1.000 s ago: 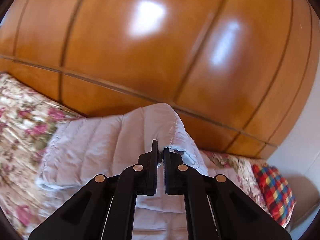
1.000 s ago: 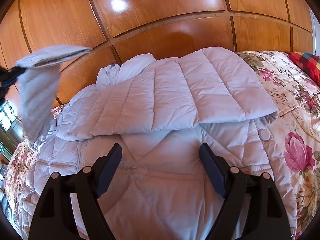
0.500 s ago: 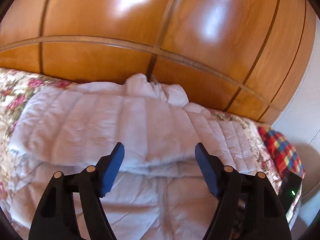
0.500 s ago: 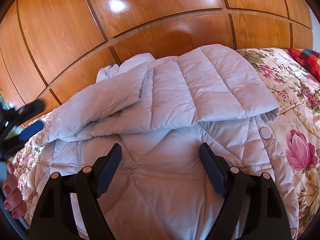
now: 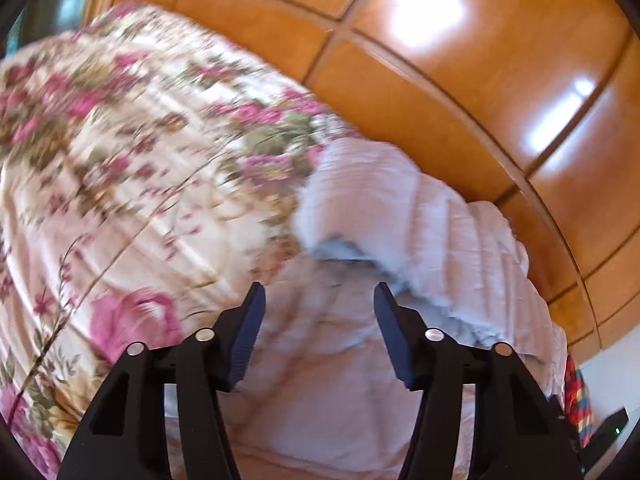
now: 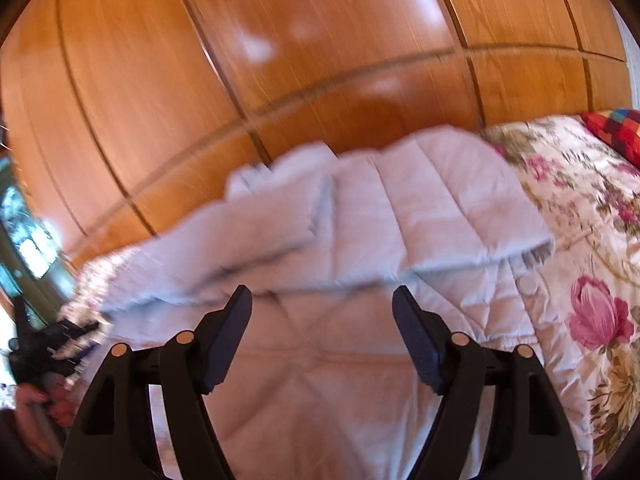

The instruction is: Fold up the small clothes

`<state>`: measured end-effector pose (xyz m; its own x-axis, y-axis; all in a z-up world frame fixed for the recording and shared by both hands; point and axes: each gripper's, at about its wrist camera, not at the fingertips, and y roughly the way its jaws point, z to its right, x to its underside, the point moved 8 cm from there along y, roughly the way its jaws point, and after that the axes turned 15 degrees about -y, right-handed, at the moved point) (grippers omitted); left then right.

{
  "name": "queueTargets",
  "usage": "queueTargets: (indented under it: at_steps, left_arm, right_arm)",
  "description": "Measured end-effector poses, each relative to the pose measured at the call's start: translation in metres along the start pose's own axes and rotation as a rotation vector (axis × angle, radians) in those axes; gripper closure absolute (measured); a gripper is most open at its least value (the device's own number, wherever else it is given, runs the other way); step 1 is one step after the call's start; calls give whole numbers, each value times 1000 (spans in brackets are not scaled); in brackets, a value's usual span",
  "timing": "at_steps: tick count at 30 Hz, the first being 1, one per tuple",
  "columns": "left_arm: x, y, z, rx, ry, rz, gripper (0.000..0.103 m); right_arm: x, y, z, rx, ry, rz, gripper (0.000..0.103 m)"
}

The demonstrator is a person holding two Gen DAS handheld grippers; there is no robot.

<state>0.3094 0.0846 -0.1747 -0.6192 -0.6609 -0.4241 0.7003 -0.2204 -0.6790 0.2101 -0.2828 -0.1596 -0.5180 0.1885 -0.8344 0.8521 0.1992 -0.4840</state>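
Note:
A pale lilac quilted puffer jacket [image 6: 360,352] lies flat on a floral bedspread, both sleeves [image 6: 440,216] folded across its chest. In the left wrist view the jacket [image 5: 400,232] lies ahead, its left edge by the bedspread. My left gripper [image 5: 318,300] is open and empty, low over the jacket's left side. My right gripper [image 6: 322,300] is open and empty above the jacket's lower front. The left gripper also shows in the right wrist view [image 6: 52,344], at the far left, blurred.
The floral bedspread [image 5: 120,184] covers the bed on both sides of the jacket. A glossy wooden panelled wall [image 6: 300,60] stands right behind the bed. A red plaid cushion [image 6: 616,132] lies at the far right.
My left gripper let go of the left sleeve, which now lies across the chest, then opened and swung left and down to the jacket's left edge. The right gripper shifted slightly, still open.

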Motion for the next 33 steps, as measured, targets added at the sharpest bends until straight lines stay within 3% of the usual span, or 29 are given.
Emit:
queueTargets:
  at_steps: [2, 7, 10, 13, 15, 16, 20, 23, 27, 30, 33]
  left_arm:
    - [-3, 0, -6, 12, -17, -7, 51]
    - [-1, 17, 3, -40, 70, -51, 51]
    - [-9, 28, 14, -36, 92, -46, 51]
    - [-18, 42, 21, -66, 91, -49, 51]
    - [-24, 46, 22, -71, 84, -31, 51]
    - [-28, 48, 23, -83, 93, -5, 51]
    - [-33, 51, 14, -111, 77, 34, 56]
    - [-39, 43, 7, -84, 33, 77, 56]
    - [-30, 53, 10, -104, 85, 56, 57]
    - [-29, 59, 7, -126, 82, 56, 58]
    - [-33, 62, -1, -127, 47, 66, 58]
  right_arm:
    - [-11, 4, -3, -32, 17, -18, 30]
    - [-41, 37, 3, -104, 142, -84, 31]
    - [-42, 66, 8, -85, 185, -166, 43]
    - [-33, 90, 11, -101, 262, -234, 44]
    - [-32, 100, 8, -86, 257, -242, 65]
    - [-34, 104, 4, -97, 236, -251, 98]
    - [-57, 87, -6, -65, 145, -164, 99]
    - [-75, 68, 1, 32, 75, -91, 99]
    - [-50, 76, 15, 91, 34, -159, 99]
    - [-24, 88, 19, 64, 78, -202, 99]
    - [-17, 91, 17, 57, 41, -188, 99]
